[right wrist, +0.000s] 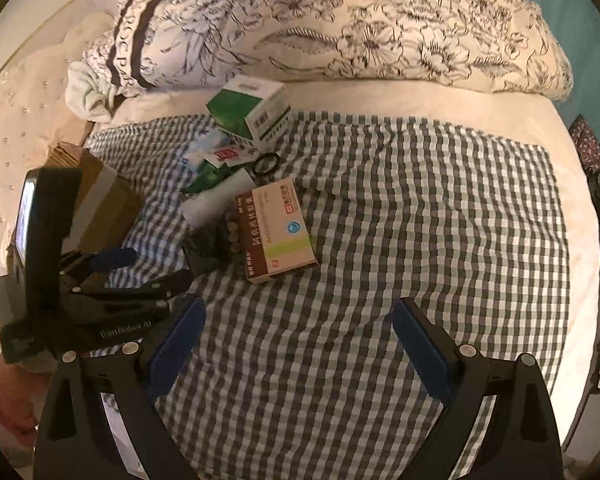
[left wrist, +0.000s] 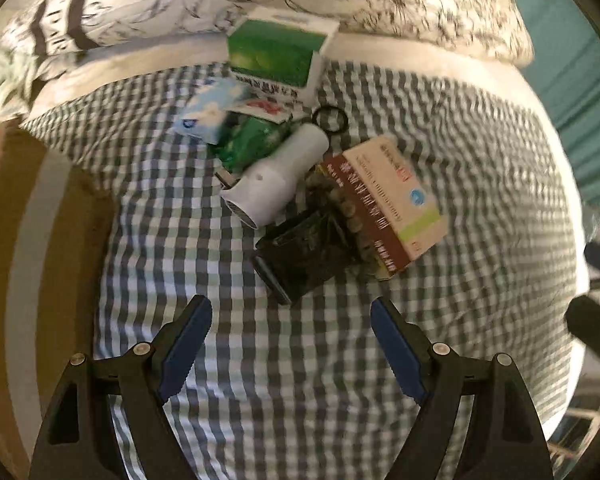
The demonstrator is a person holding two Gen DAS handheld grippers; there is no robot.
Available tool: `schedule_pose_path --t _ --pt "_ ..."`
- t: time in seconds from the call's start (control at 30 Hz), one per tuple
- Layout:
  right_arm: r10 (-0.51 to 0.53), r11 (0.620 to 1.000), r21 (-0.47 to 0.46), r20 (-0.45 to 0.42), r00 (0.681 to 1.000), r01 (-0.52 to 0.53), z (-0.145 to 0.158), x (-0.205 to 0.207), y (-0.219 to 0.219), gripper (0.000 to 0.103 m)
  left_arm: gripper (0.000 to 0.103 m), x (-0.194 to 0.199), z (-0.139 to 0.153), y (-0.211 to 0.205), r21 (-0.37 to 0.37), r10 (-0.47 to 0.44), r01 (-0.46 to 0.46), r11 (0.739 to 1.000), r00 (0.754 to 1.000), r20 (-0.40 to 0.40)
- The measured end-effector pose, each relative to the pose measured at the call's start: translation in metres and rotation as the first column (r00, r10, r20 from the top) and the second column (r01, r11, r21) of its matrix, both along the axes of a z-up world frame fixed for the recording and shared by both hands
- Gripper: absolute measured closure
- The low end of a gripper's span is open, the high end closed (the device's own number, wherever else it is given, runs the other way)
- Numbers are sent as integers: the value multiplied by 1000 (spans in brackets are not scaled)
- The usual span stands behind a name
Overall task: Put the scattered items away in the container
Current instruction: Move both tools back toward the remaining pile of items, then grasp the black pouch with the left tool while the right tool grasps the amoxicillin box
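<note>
Scattered items lie in a pile on a checked cloth (left wrist: 460,200). A black bag roll (left wrist: 300,256) is nearest my left gripper (left wrist: 291,320), which is open and empty just short of it. Beside it lie a brown-and-cream medicine box (left wrist: 396,196), a string of beads (left wrist: 346,208), a white handheld fan (left wrist: 280,176), a green packet (left wrist: 256,140), a blue tissue pack (left wrist: 212,112), a black ring (left wrist: 330,118) and a green-white box (left wrist: 280,52). The cardboard box (left wrist: 40,240) stands at the left. My right gripper (right wrist: 300,320) is open and empty, nearer than the medicine box (right wrist: 276,228). The left gripper (right wrist: 140,268) shows there too.
A floral duvet (right wrist: 340,20) lies bunched behind the pile. The bed's white edge (right wrist: 572,240) curves round the right side, with dark clutter beyond it. The cardboard box (right wrist: 100,196) sits at the cloth's left edge. A tufted headboard (right wrist: 12,120) is at far left.
</note>
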State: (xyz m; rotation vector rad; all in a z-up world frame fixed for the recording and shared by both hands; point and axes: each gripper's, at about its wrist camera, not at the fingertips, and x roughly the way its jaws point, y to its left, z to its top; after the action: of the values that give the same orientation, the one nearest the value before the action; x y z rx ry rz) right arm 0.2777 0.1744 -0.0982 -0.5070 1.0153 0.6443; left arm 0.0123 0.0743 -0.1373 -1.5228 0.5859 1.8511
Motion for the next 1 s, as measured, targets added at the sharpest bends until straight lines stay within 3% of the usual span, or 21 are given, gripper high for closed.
schedule_pose_path --t 0.2,0.47,0.5,0.57,0.6,0.8,1.0 --pt "-25 999 -35 -44 999 23 -30 26 17 8 19 -1 -29 17 -41 -144 142 989 988 -48" --pt "-103 994 -45 -109 989 98 -60 50 35 8 19 9 -57 39 -79 -338 331 940 936 -95" --pt "-106 994 -52 -112 988 100 -63 50 36 8 25 8 -57 40 -67 -348 343 937 933 -95" --pt "-111 993 -65 -121 986 103 -68 52 36 8 41 6 -58 39 -27 -354 352 935 933 -73" --pt "-113 992 -69 -124 986 105 -70 52 36 8 43 4 -58 38 -18 -353 353 936 934 -62" --pt "-106 991 -91 -128 986 94 -80 56 42 8 49 1 -50 25 20 -327 329 944 944 -45" --pt "-59 991 -129 -133 989 42 -96 55 59 8 49 -7 -38 6 52 -223 223 973 975 -10"
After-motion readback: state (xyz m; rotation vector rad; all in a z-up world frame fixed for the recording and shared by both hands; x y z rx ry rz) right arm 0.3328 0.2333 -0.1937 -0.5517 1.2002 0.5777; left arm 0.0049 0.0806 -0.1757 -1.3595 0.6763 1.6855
